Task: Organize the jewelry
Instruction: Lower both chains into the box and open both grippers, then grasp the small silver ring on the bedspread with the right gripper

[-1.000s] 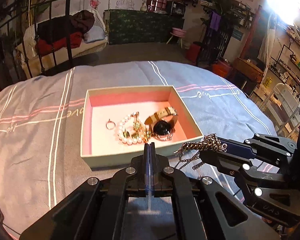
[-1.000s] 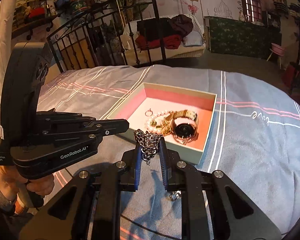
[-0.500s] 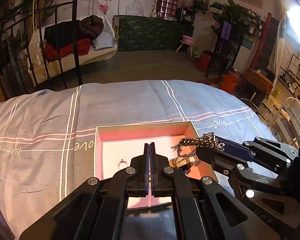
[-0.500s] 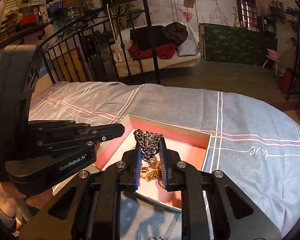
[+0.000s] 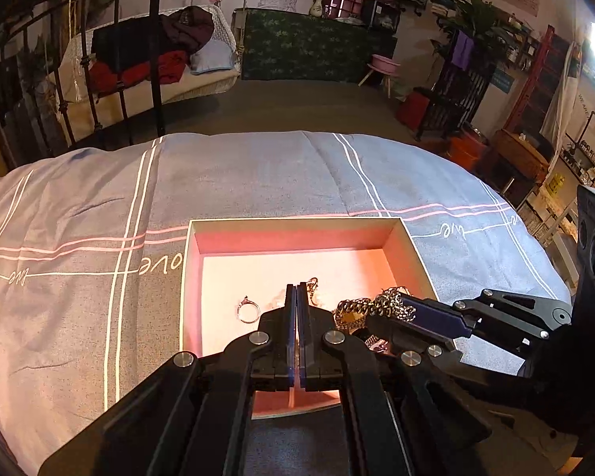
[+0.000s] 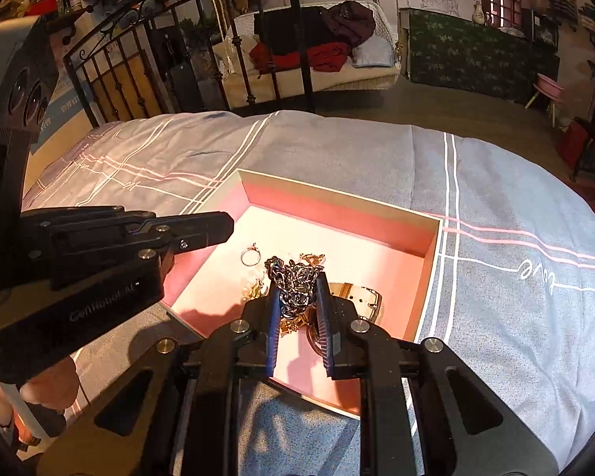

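Observation:
An open box with a pink lining (image 5: 297, 220) (image 6: 337, 194) lies on the bed. Inside it are a silver ring (image 5: 248, 311) (image 6: 251, 256), a gold-strapped watch (image 6: 361, 297) and some gold pieces, partly hidden behind the fingers. My right gripper (image 6: 297, 281) (image 5: 400, 307) is shut on a bunched metal chain (image 6: 295, 287) (image 5: 377, 303) and holds it over the box's inside, above the other jewelry. My left gripper (image 5: 296, 289) (image 6: 226, 226) is shut with nothing in it. It hovers over the box's near left part, close to the ring.
The box rests on a grey bedspread (image 5: 238, 174) (image 6: 496, 182) with white and pink stripes. A black iron bed frame (image 6: 178, 39) rises at the far left. A person's hand (image 6: 51, 384) holds the left gripper's handle. Beyond the bed lie open floor and furniture.
Both grippers have moved forward from the box's near side to above its inside. The chain went with the right gripper and now hangs over the jewelry in the box.

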`<state>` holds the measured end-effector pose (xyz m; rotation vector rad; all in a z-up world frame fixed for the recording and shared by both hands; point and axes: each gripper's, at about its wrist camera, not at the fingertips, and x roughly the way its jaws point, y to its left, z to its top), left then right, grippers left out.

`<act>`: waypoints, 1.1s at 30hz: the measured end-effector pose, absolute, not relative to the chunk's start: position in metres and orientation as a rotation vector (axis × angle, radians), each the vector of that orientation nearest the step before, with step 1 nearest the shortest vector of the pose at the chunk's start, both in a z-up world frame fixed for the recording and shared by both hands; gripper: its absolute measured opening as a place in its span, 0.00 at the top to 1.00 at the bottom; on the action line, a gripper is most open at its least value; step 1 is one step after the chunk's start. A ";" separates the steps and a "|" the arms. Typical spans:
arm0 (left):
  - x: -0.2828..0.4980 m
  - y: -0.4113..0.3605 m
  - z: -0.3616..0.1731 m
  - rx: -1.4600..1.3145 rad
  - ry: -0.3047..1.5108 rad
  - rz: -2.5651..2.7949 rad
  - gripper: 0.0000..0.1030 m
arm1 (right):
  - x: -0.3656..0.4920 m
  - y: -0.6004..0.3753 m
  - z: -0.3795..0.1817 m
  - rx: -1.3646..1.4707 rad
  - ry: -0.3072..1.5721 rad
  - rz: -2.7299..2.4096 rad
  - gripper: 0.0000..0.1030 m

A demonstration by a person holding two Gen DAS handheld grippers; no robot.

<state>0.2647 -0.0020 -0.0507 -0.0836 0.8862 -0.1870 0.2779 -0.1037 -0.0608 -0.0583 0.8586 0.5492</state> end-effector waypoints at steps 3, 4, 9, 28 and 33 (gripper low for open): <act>0.267 -0.002 -0.051 -0.098 0.895 -0.191 0.99 | 0.276 -0.101 -0.063 -0.071 0.871 0.553 0.83; 0.267 -0.002 -0.051 -0.104 0.898 -0.195 0.99 | 0.274 -0.100 -0.063 -0.079 0.875 0.550 0.82; 0.250 0.005 -0.038 -0.125 0.822 -0.136 0.12 | 0.253 -0.105 -0.052 -0.139 0.822 0.516 0.27; 0.165 -0.019 -0.110 -0.002 0.975 -0.211 0.13 | 0.168 -0.143 -0.117 -0.068 1.000 0.503 0.28; 0.169 -0.017 -0.116 0.028 0.988 -0.186 0.57 | 0.169 -0.140 -0.120 -0.093 0.999 0.496 0.57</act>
